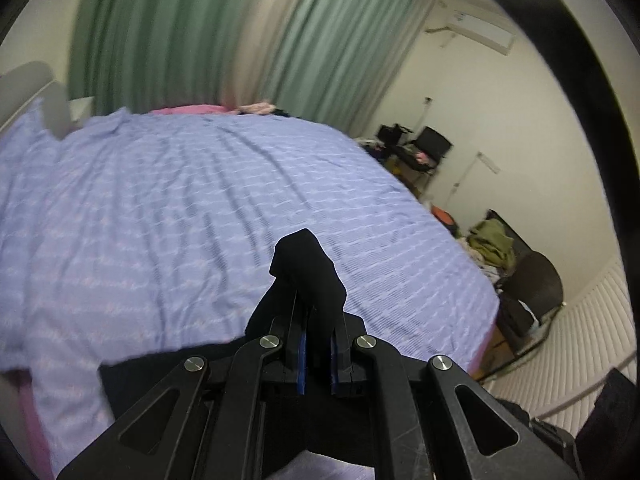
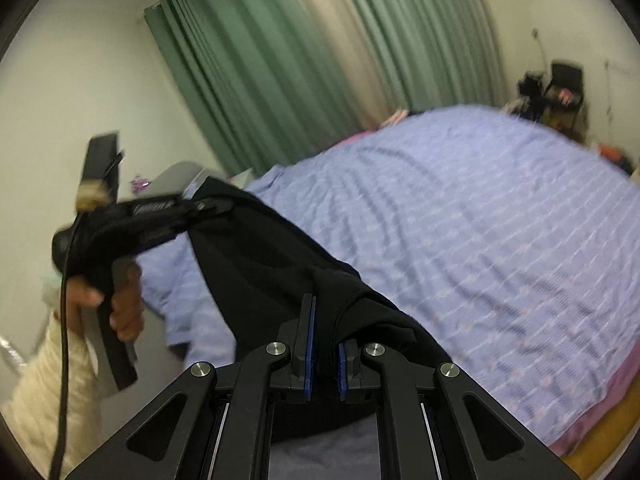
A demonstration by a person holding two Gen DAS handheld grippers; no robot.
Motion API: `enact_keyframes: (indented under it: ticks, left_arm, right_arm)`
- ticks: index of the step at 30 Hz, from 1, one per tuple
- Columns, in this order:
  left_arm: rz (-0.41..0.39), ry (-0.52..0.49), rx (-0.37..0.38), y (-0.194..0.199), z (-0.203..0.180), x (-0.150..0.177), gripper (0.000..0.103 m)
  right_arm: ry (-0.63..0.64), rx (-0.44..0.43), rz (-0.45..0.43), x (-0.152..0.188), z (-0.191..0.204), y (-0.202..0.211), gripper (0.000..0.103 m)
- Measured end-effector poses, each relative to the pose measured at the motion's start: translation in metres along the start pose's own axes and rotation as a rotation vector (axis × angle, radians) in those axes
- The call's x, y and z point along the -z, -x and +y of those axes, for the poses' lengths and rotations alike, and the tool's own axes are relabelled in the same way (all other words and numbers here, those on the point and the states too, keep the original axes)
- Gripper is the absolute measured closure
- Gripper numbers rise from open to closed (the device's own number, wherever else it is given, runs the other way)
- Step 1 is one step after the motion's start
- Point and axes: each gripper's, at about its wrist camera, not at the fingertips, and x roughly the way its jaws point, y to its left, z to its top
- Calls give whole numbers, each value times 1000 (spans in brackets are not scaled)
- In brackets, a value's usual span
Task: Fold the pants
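Note:
The black pants hang stretched in the air between both grippers, above the near edge of the bed. In the right wrist view my right gripper is shut on one end of the cloth, which bunches over its right finger. At the upper left my left gripper, held by a hand in a cream sleeve, is shut on the other end. In the left wrist view a fold of the pants sticks up out of my left gripper, pinched between its fingers.
The bed, under a wrinkled lavender striped sheet, fills the space ahead. Pink cloth lies at its far edge. Green curtains hang behind. A dark chair with clothes and a cluttered desk stand to the right.

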Motion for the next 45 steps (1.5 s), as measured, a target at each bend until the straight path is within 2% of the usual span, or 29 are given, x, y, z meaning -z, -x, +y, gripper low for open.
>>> enact_keyframes:
  ticks: [3, 5, 9, 13, 18, 25, 27, 32, 35, 37, 38, 40, 42, 44, 45]
  left_arm:
    - [50, -32, 11, -24, 13, -5, 93]
    - [107, -34, -15, -41, 30, 1, 93]
    - [284, -17, -111, -88, 89, 39, 93]
    - [397, -18, -213, -113, 129, 80, 93]
    - [384, 53, -206, -111, 166, 100, 93]
    - [381, 55, -229, -109, 194, 104, 93]
    - [392, 72, -248, -112, 209, 107, 92]
    - [418, 133, -341, -120, 237, 109, 79]
    - [409, 152, -395, -122, 247, 107, 77]
    - [372, 144, -459, -117, 249, 104, 77]
    - [342, 124, -525, -111, 247, 100, 74]
    - [305, 83, -592, -102, 243, 99, 71]
    - [277, 31, -631, -90, 230, 96, 64]
    - [245, -16, -636, -72, 216, 97, 56]
    - [223, -30, -641, -59, 206, 99, 53]
  right_arm:
    - [-35, 49, -5, 5, 13, -14, 93]
    - [-99, 65, 58, 19, 19, -37, 93]
    - [-148, 57, 307, 76, 37, -105, 93]
    - [-157, 14, 494, 125, 50, -159, 93]
    - [-104, -29, 573, 154, 80, -191, 93]
    - [-36, -78, 626, 171, 115, -219, 93]
    - [-31, -91, 637, 172, 119, -226, 93]
    - [-22, -90, 682, 185, 123, -240, 92]
    - [-54, -86, 725, 193, 121, -251, 92]
    - [-61, -89, 767, 198, 120, -254, 85]
    - [-71, -91, 787, 200, 119, -253, 79]
    - [-95, -77, 805, 202, 117, -251, 54]
    - [-118, -93, 799, 200, 111, -242, 48]
    - [-119, -96, 773, 192, 104, -231, 40]
    - [-120, -73, 733, 183, 97, -221, 30]
